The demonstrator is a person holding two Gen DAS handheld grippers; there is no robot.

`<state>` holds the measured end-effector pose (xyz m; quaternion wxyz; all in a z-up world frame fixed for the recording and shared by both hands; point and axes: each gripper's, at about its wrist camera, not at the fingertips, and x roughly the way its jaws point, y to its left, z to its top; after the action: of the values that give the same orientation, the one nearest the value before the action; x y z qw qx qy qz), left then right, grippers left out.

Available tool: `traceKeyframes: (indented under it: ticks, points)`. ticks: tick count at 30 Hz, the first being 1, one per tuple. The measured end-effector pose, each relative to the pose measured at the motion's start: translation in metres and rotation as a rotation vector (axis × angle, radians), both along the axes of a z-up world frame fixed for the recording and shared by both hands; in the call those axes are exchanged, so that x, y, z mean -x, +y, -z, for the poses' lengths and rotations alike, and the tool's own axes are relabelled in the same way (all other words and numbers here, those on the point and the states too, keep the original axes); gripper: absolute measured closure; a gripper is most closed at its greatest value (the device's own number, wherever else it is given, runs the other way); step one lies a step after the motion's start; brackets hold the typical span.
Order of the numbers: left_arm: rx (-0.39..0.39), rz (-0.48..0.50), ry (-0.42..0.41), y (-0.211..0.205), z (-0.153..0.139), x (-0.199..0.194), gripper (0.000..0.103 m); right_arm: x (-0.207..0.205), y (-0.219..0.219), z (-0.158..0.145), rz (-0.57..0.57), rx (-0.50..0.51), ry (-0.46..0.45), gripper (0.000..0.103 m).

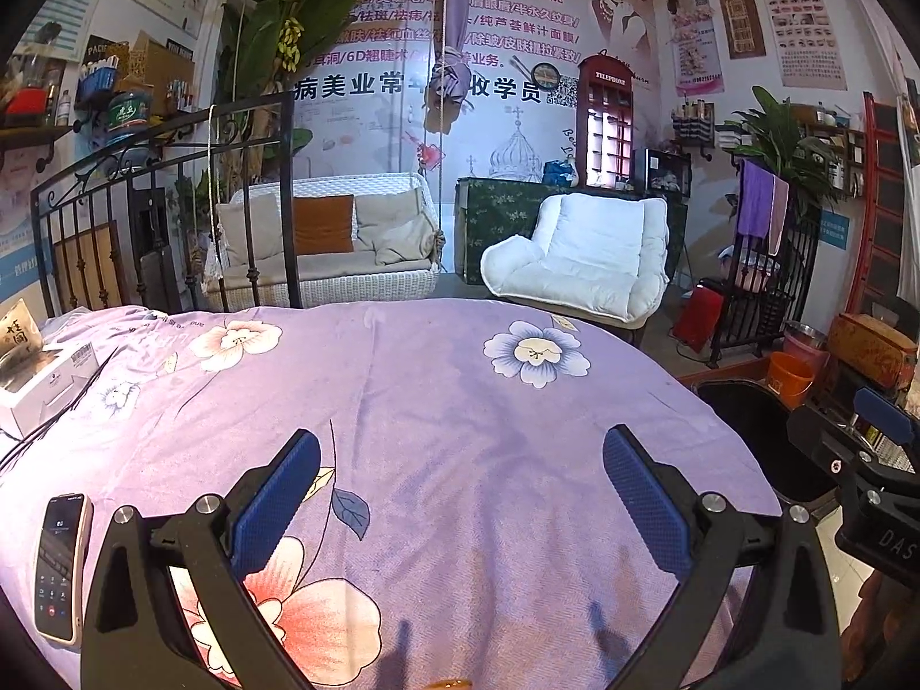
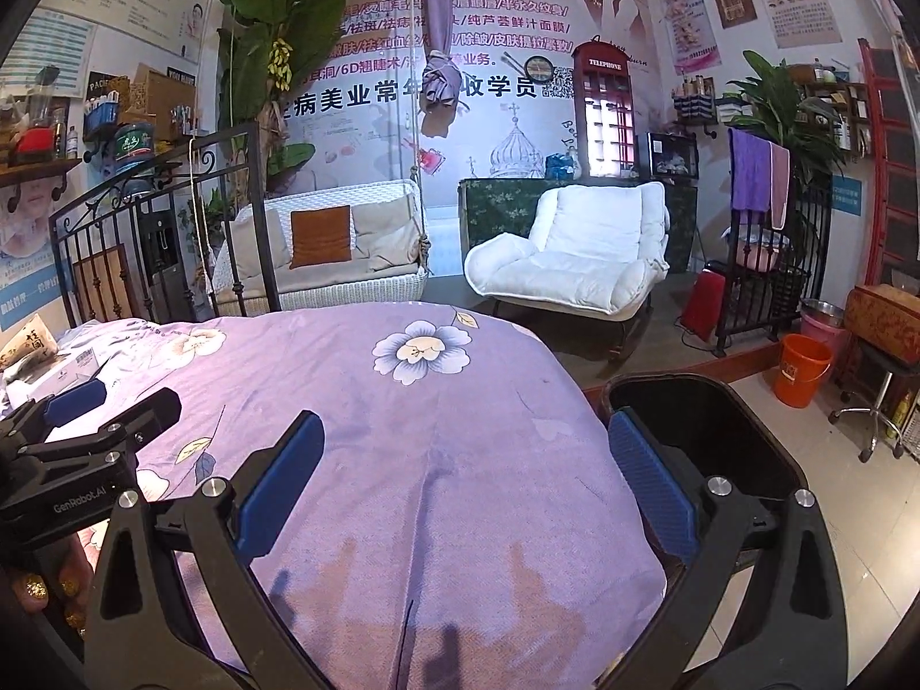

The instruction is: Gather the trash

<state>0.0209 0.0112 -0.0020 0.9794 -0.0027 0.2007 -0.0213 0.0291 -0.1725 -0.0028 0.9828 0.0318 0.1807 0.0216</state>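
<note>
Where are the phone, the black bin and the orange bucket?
phone (image 1: 59, 566): left wrist view, on its screen.
black bin (image 2: 753, 411): right wrist view, on its far rim.
orange bucket (image 2: 800, 371): right wrist view, on its side wall.

On the purple floral bedspread (image 1: 437, 402) lay one phone (image 1: 57, 566), one white box (image 1: 43, 382) and one paper packet (image 1: 20, 330). Beside the bed stood one black bin (image 2: 698, 420), and farther off were one orange bucket (image 2: 802, 368), one white armchair (image 2: 581, 247) and one swing seat (image 2: 328, 253). Two grippers were in view, the left gripper (image 1: 460, 494) and the right gripper (image 2: 466, 480), each with two blue pads spread apart.
</note>
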Motion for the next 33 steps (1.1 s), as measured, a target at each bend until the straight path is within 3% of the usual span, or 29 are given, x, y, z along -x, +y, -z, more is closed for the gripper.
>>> traceKeyframes:
  ticks: [33]
  points:
    - [0.001, -0.005, 0.005, -0.0001, -0.0001, 0.0018, 0.005, -0.0026, 0.0039, 0.0022, -0.013, 0.004, 0.009, 0.005]
